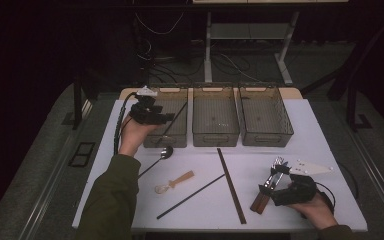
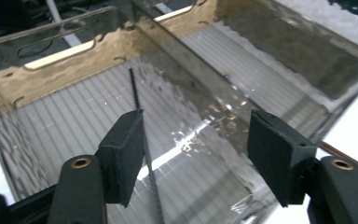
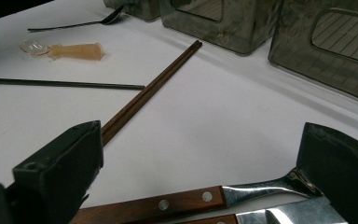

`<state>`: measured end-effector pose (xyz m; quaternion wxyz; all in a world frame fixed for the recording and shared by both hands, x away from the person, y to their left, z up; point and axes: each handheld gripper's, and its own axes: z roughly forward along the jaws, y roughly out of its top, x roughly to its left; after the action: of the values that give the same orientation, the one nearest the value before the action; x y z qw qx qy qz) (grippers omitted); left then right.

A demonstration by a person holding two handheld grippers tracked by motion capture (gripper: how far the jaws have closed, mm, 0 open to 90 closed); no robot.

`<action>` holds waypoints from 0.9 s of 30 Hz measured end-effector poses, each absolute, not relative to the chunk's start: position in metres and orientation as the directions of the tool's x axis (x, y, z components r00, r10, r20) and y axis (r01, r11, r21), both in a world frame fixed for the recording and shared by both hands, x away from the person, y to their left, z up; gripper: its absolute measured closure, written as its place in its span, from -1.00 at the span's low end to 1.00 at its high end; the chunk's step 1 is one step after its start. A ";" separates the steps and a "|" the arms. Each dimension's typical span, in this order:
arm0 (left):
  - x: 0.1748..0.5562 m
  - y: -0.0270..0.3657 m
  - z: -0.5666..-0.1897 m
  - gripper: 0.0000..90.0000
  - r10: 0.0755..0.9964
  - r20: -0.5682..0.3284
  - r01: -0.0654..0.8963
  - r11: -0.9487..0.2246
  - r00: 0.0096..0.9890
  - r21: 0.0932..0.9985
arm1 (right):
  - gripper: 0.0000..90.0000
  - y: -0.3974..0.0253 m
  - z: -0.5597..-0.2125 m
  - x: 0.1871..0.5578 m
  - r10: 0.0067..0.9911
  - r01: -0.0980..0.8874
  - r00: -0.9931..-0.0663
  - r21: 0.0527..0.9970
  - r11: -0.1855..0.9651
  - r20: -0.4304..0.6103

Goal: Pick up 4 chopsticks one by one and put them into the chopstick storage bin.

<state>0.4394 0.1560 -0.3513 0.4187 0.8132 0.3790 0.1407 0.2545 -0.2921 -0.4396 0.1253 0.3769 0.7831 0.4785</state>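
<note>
The left gripper [image 1: 152, 116] hangs over the left bin [image 2: 46, 116], jaws spread, with one black chopstick [image 2: 140, 126] already lying in it. Near that bin on the worktop [image 1: 300, 150], much is left: spoon [image 1: 161, 156], small scoop [image 1: 174, 182], another black chopstick [image 1: 190, 197], brown chopsticks [image 1: 231, 185]. The right gripper [image 3: 205, 186], also spread, straddles the wooden-handled cutlery [image 3: 168, 204] farthest from it.

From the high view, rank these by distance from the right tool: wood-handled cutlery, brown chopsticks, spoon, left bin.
1. Wood-handled cutlery, between the open jaws of the right tool.
2. Brown chopsticks, just to its left.
3. Spoon, table's left-centre.
4. Left bin, far left back.
</note>
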 end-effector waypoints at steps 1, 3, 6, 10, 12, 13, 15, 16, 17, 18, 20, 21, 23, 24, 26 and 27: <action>0.436 0.155 -0.350 -0.28 0.733 -0.087 0.493 -0.360 0.675 0.792 | -0.98 -0.292 -0.440 0.254 0.710 0.471 -0.684 0.844 0.258 0.164; 0.431 0.153 -0.348 -0.36 0.726 -0.078 0.480 -0.367 0.683 0.797 | -0.98 -0.292 -0.440 0.254 0.710 0.470 -0.684 0.844 0.258 0.164; 0.423 0.151 -0.346 -0.48 0.711 -0.073 0.465 -0.376 0.700 0.801 | -0.98 -0.292 -0.440 0.254 0.710 0.469 -0.685 0.844 0.259 0.163; 0.410 0.147 -0.346 -0.65 0.690 -0.066 0.445 -0.389 0.721 0.807 | -0.98 -0.292 -0.440 0.254 0.711 0.471 -0.684 0.844 0.258 0.164; 0.404 0.146 -0.347 -0.71 0.676 -0.064 0.435 -0.395 0.734 0.809 | -0.98 -0.292 -0.440 0.254 0.711 0.471 -0.684 0.843 0.259 0.164; 0.401 0.146 -0.348 -0.74 0.672 -0.062 0.430 -0.398 0.738 0.810 | -0.98 -0.292 -0.440 0.254 0.710 0.471 -0.685 0.844 0.258 0.164; 0.396 0.145 -0.351 -0.87 0.668 -0.067 0.434 -0.401 0.741 0.807 | -0.98 -0.292 -0.440 0.254 0.710 0.471 -0.685 0.843 0.259 0.164; 0.394 0.145 -0.352 -0.93 0.666 -0.066 0.432 -0.402 0.743 0.807 | -0.98 -0.292 -0.440 0.254 0.709 0.469 -0.686 0.844 0.261 0.162; 0.392 0.144 -0.354 -1.00 0.669 -0.072 0.434 -0.392 0.739 0.811 | -0.98 -0.292 -0.440 0.254 0.709 0.471 -0.685 0.843 0.260 0.164; 0.389 0.144 -0.355 -1.00 0.667 -0.078 0.436 -0.389 0.741 0.812 | -0.98 -0.291 -0.440 0.254 0.710 0.470 -0.685 0.843 0.260 0.164; 0.384 0.143 -0.357 -1.00 0.658 -0.082 0.430 -0.388 0.749 0.815 | -0.98 -0.291 -0.440 0.254 0.709 0.470 -0.686 0.844 0.260 0.163; 0.381 0.143 -0.357 -1.00 0.649 -0.078 0.425 -0.398 0.756 0.813 | -0.98 -0.292 -0.440 0.254 0.710 0.471 -0.685 0.844 0.259 0.164; 0.375 0.140 -0.360 -1.00 0.640 -0.088 0.422 -0.392 0.764 0.817 | -0.98 -0.292 -0.440 0.254 0.711 0.471 -0.684 0.844 0.258 0.165; 0.372 0.139 -0.361 -1.00 0.633 -0.085 0.419 -0.400 0.770 0.815 | -0.98 -0.292 -0.440 0.254 0.711 0.471 -0.684 0.844 0.258 0.164; 0.365 0.136 -0.364 -1.00 0.620 -0.084 0.411 -0.406 0.780 0.816 | -0.98 -0.292 -0.440 0.254 0.709 0.469 -0.686 0.844 0.261 0.162; 0.362 0.135 -0.366 -1.00 0.614 -0.085 0.408 -0.408 0.785 0.817 | -0.98 -0.291 -0.440 0.254 0.710 0.472 -0.685 0.843 0.260 0.164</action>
<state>0.3622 0.1351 -0.3656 0.4487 0.8313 0.3073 0.1150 0.2543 -0.2915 -0.4399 0.1247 0.3768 0.7838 0.4777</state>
